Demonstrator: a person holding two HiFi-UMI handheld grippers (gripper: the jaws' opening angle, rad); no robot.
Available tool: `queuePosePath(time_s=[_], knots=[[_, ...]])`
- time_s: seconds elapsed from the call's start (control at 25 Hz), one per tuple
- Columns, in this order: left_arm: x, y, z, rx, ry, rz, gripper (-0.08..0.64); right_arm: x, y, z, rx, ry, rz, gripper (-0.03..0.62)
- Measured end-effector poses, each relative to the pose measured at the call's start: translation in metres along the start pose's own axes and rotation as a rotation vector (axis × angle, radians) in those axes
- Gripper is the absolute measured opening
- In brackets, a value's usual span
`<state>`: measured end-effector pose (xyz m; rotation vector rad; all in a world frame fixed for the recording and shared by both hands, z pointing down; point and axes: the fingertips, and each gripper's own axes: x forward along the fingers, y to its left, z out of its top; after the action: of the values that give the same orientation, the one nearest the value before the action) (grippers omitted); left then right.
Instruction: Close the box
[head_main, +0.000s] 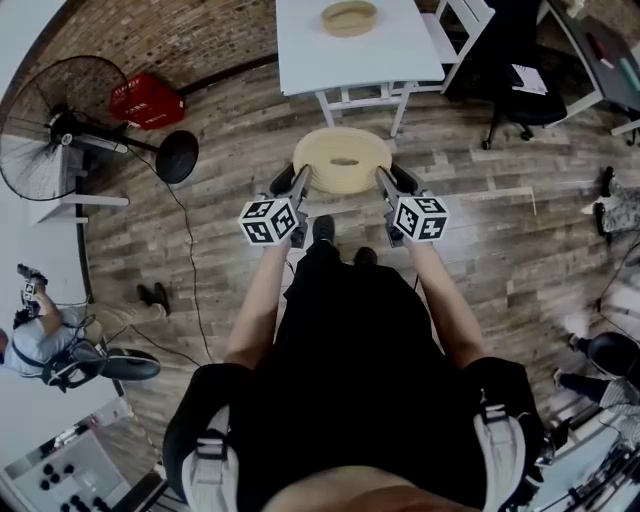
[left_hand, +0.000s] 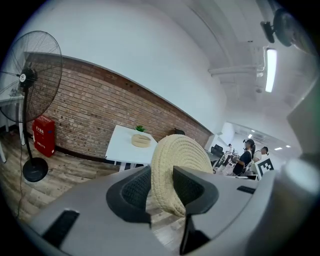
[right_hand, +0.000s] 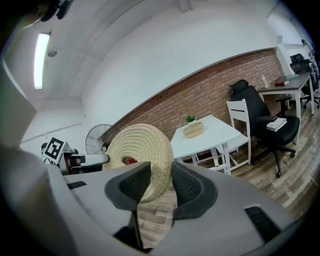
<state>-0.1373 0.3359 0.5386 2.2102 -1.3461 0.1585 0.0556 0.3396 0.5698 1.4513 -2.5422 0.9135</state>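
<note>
Person stands on wood floor, both grippers out front, carrying round woven pale-straw lid (head_main: 342, 160) between them. Left gripper (head_main: 301, 181) is clamped on the lid's left rim; the left gripper view shows both dark pads pressing the woven edge (left_hand: 175, 170). Right gripper (head_main: 384, 181) is clamped on the opposite rim, same pinch in its own view (right_hand: 142, 155). Two-sided grip likely because the lid is wide and floppy-edged: holding opposite rims keeps it level and centred for lowering. Lid is in the air at about waist height, well apart from the round woven straw box (head_main: 349, 17), which sits open on the white rectangular table (head_main: 300, 60) straight ahead; box also seen in the left gripper view (left_hand: 141, 140) and the right gripper view (right_hand: 193, 129). Lid lies roughly flat, broad face up toward the head camera, far edge toward the table. It is a disc, so no real long axis; its small centre slot (head_main: 344, 161) runs left to right between the grippers. Judgement: carry-to-box stage, closing not yet done; needs centring over the box rim.
</note>
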Motion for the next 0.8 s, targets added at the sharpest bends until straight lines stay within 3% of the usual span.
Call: queuePosePath(time_s=[0.8], knots=[[-0.005,-0.012,-0.007,-0.016,-0.013,-0.010,0.149,-0.014,-0.003,0.001,-0.007,-0.006,-0.012,0.126]])
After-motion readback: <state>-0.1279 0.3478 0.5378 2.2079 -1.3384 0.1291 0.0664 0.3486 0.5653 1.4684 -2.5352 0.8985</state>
